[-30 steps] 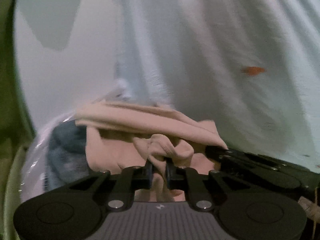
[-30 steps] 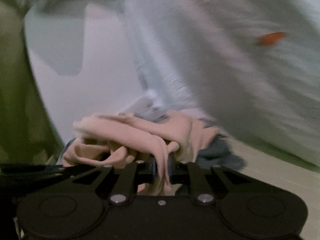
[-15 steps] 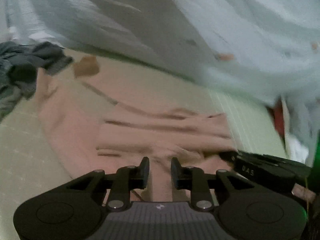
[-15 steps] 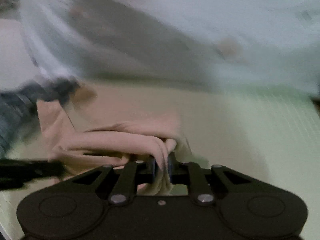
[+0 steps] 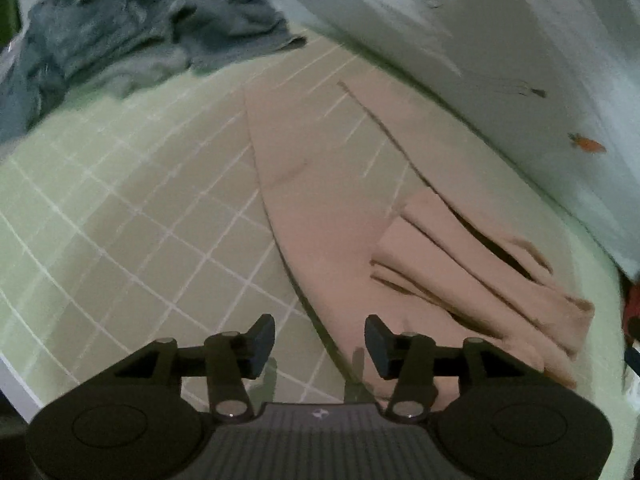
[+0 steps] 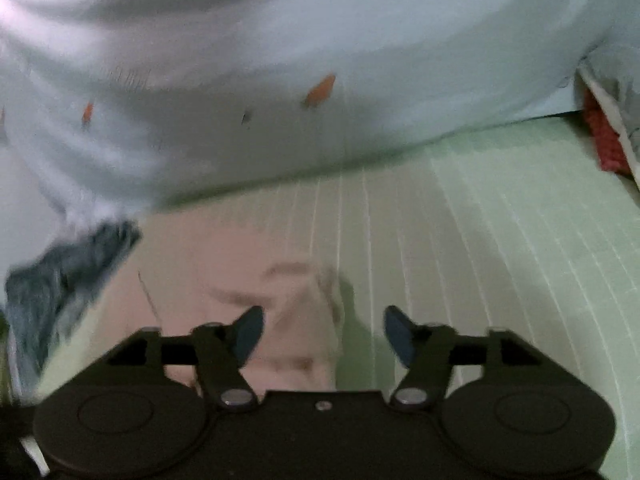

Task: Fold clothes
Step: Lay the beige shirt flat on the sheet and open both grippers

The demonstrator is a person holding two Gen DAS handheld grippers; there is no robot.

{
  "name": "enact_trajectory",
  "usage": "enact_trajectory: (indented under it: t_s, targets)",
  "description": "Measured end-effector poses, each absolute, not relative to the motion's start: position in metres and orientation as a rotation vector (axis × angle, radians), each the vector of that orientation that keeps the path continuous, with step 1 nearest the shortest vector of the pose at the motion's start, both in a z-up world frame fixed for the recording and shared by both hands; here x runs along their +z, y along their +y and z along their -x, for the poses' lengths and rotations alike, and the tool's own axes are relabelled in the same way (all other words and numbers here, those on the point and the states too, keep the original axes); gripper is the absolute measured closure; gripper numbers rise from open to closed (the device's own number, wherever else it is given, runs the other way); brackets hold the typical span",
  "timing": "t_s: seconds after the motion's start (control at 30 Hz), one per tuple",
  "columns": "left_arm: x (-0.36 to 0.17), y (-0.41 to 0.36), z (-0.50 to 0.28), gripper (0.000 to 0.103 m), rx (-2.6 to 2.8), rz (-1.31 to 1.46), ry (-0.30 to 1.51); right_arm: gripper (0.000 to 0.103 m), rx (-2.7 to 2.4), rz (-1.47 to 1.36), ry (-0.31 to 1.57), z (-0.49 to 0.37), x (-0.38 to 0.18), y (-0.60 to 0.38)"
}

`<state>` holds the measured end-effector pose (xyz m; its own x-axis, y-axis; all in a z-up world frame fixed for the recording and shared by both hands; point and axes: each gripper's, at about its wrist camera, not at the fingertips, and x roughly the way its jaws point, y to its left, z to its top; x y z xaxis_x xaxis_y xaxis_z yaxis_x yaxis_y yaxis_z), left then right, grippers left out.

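A pale pink garment [image 5: 332, 200] is laid out on a light green mat with a white grid [image 5: 120, 220], under a dim light. In the left wrist view its long axis runs from the far middle of the mat down toward the near right, and its straight left edge slants from the upper centre down to a spot between the two fingers of the left gripper [image 5: 320, 338]. On the right side of the cloth a bunched, pleated part, perhaps a sleeve or a folded-over end [image 5: 480, 280], is heaped in ridges. The left gripper is held just above the near edge of the cloth; its jaws are opening, about half spread, and nothing is pinched between them. In the right wrist view, which is blurred, the same pink cloth [image 6: 248, 264] is seen ahead and to the left of the right gripper [image 6: 324, 330], with a loose corner lying in the gap between the fingers but not pressed by them; these jaws are opening and already stand wide. To judge from this, both grippers are free of the cloth, and the bunched part lies to the right of the left gripper, so a smoothing reach would go that way. A crumpled dark blue garment [image 5: 120, 28] is piled at the far left of the mat, well apart. A pale sheet dotted with small orange marks [image 6: 320, 60] is draped along the far side, and something red [image 6: 600, 136] shows at the right edge.
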<state>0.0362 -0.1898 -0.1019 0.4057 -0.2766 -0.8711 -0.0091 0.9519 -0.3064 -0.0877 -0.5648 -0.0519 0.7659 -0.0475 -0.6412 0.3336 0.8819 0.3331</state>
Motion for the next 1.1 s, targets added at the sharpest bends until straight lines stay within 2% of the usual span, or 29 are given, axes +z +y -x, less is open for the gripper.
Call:
enact_trajectory:
  t_s: [0.27,0.37,0.4,0.47,0.5,0.53,0.6,0.77,0.9,1.0,1.1]
  targets:
    - [-0.13,-0.204,-0.075,0.051,-0.166,0.351,1.208,0.023,-0.138,-0.451,0.862,-0.031,-0.103,-0.58]
    - [-0.137,-0.217,-0.087,0.054,-0.19,0.332,1.229,0.023,-0.096,-0.39,0.957,-0.068,-0.123,-0.57]
    - [-0.139,-0.221,-0.089,0.059,-0.194,0.318,1.232,0.023,-0.087,-0.367,0.975,-0.075,-0.126,-0.567]
    - [-0.141,-0.227,-0.091,0.097,-0.194,0.283,1.238,0.026,-0.09,-0.331,0.997,-0.084,-0.131,-0.561]
    - [-0.141,-0.228,-0.093,0.097,-0.198,0.258,1.233,0.043,-0.085,-0.325,0.995,-0.088,-0.133,-0.56]
    - [-0.141,-0.23,-0.094,0.098,-0.203,0.234,1.228,0.066,-0.066,-0.326,0.993,-0.089,-0.135,-0.561]
    - [-0.137,-0.232,-0.1,0.098,-0.216,0.209,1.196,0.085,-0.072,-0.31,0.965,-0.086,-0.136,-0.567]
    - [-0.117,-0.236,-0.134,0.099,-0.211,0.16,1.078,0.089,-0.311,-0.305,0.852,-0.058,-0.121,-0.613]
    - [-0.084,-0.247,-0.156,0.098,-0.243,0.127,0.934,0.089,-0.621,-0.28,0.767,-0.004,-0.1,-0.666]
    - [-0.07,-0.261,-0.153,0.097,-0.297,0.078,0.869,0.089,-0.757,-0.297,0.762,0.048,-0.095,-0.69]
    - [-0.079,-0.264,-0.138,0.097,-0.27,0.027,0.896,0.089,-0.754,-0.303,0.808,0.089,-0.103,-0.68]
